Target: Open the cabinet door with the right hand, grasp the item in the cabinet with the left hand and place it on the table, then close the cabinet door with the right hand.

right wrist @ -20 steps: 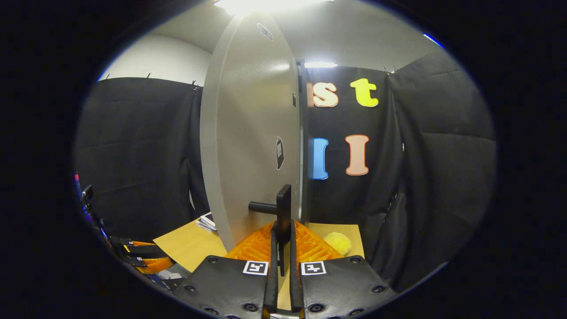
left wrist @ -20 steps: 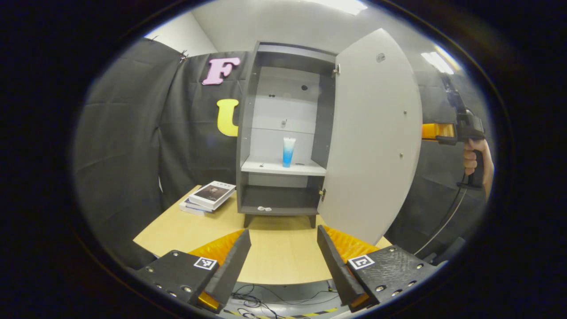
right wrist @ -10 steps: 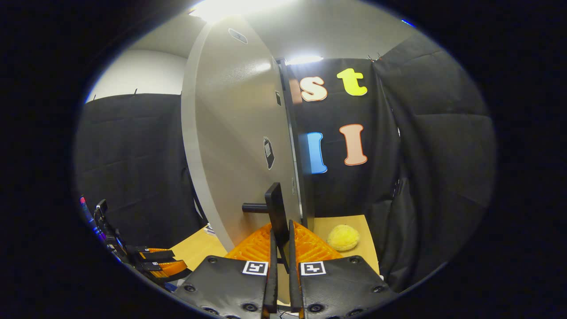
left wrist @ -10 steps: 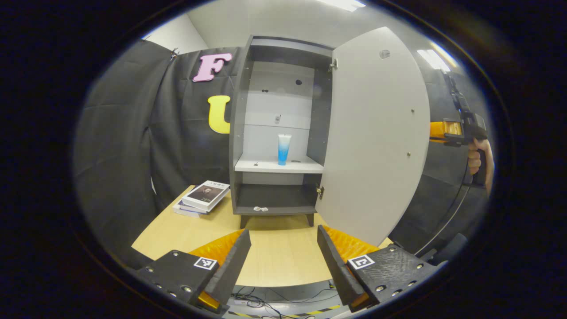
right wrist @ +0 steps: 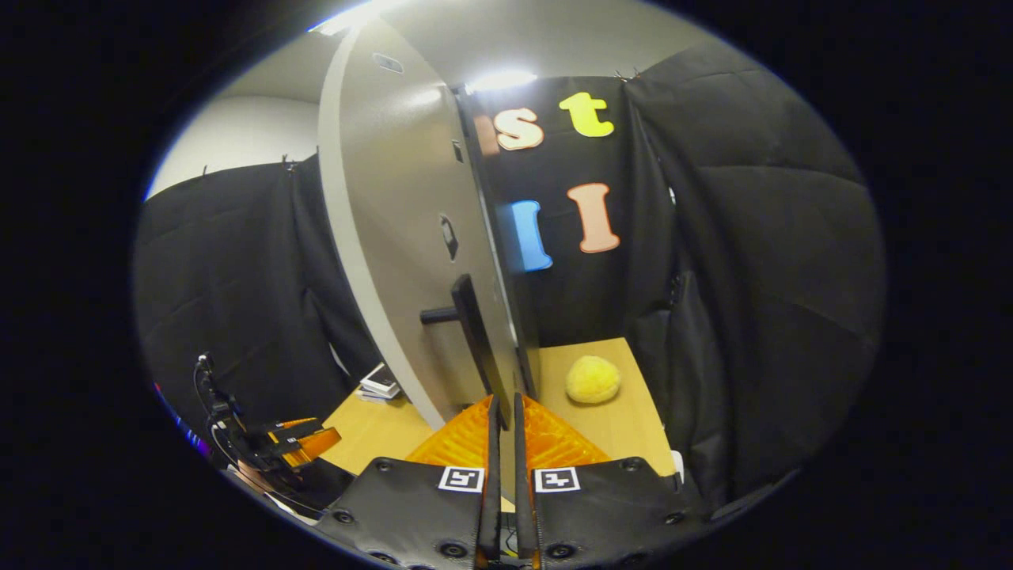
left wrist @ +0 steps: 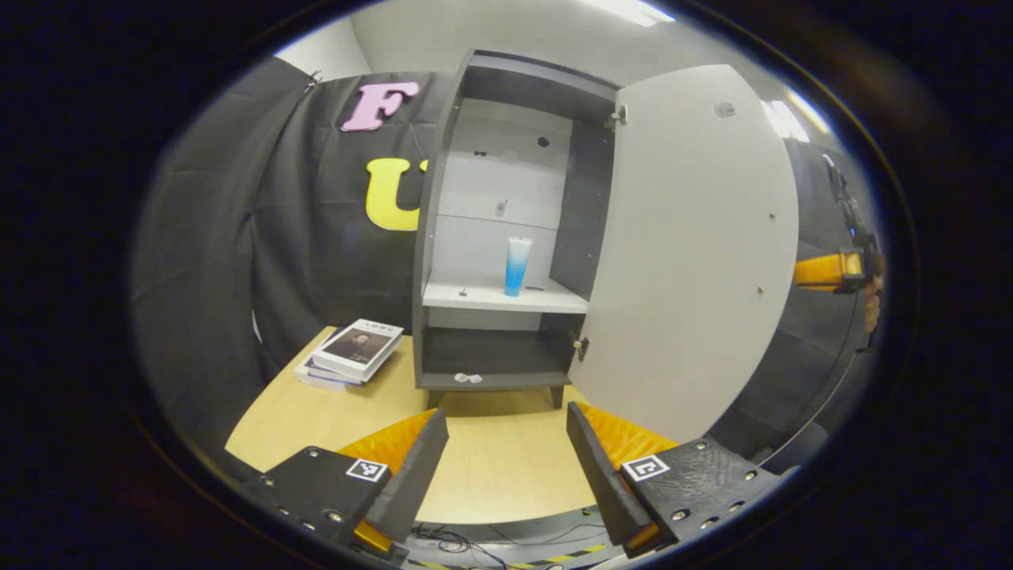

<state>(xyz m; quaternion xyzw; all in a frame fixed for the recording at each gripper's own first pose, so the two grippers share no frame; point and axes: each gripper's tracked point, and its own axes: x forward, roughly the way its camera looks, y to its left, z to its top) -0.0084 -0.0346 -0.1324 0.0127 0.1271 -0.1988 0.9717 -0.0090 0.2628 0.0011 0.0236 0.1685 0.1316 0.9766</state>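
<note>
In the left gripper view, a stack of books (left wrist: 350, 353) lies on the table (left wrist: 316, 412) ahead and to the left of the left gripper (left wrist: 506, 455). Directly ahead of that gripper stands the cabinet (left wrist: 506, 229), its interior exposed. The middle shelf (left wrist: 503, 297) carries one item, a tube (left wrist: 517, 266) with a white top and blue lower part, standing upright near the shelf centre. The lower compartment holds a small pale object (left wrist: 468, 378) at its front edge; what it is cannot be told. To the right of the opening, the cabinet door (left wrist: 696, 253) stands swung wide, hinged at the cabinet's right side. The left gripper is level, pointed at the cabinet over the near table edge, well apart from the tube; its fingers are spread wide and touch nothing. At the far right of this view, beyond the door edge, the right gripper (left wrist: 831, 271) is held up by a hand (left wrist: 871, 302). In the right gripper view, the left gripper (right wrist: 297, 442) appears low at the left, the door's outer face with its dark handle (right wrist: 463, 317) rises just ahead and left of the right gripper (right wrist: 503, 412), and a yellow fuzzy ball (right wrist: 592, 379) rests on the table ahead to the right. The right gripper's fingers are drawn nearly together, with the handle's lower end just above their tips; whether they still pinch it cannot be told.
</note>
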